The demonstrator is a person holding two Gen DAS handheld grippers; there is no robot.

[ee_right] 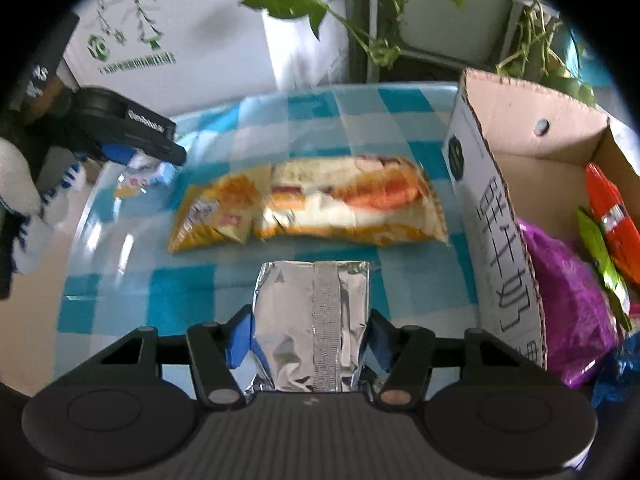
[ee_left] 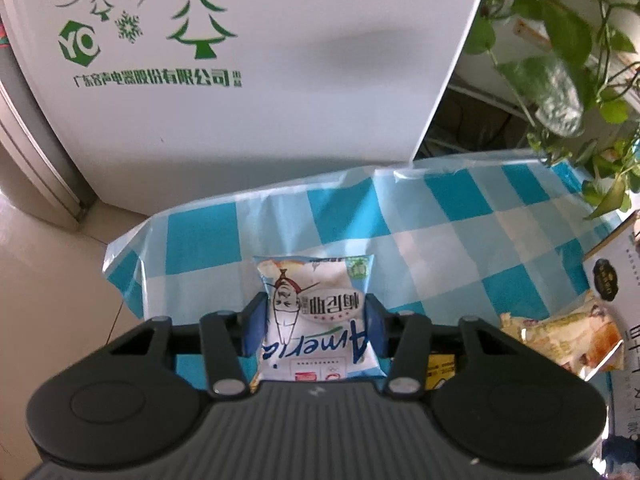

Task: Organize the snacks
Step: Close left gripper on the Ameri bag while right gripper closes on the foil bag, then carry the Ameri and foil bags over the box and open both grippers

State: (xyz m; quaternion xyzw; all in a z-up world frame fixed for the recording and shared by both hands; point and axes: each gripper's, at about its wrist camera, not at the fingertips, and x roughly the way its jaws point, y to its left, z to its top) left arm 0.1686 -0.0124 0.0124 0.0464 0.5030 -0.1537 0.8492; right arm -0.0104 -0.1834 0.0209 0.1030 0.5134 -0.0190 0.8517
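Note:
My left gripper [ee_left: 316, 312] is shut on a white and blue snack packet [ee_left: 318, 316] and holds it over the blue checked tablecloth [ee_left: 440, 232]. My right gripper [ee_right: 310, 328] is shut on a silver foil packet [ee_right: 314, 320] above the cloth. In the right wrist view the left gripper [ee_right: 160, 156] shows at the far left with its packet [ee_right: 142, 168]. Two orange-yellow bread packets [ee_right: 352, 204] [ee_right: 216, 212] lie on the cloth ahead of the right gripper. A cardboard box [ee_right: 500, 220] at the right holds purple [ee_right: 568, 300], green [ee_right: 604, 268] and orange [ee_right: 612, 216] packets.
A white fridge [ee_left: 260, 100] with green tree print stands behind the table. A leafy plant [ee_left: 560, 60] hangs over the table's far right corner. The bread packet [ee_left: 568, 340] and the box side [ee_left: 616, 276] show at the right of the left wrist view.

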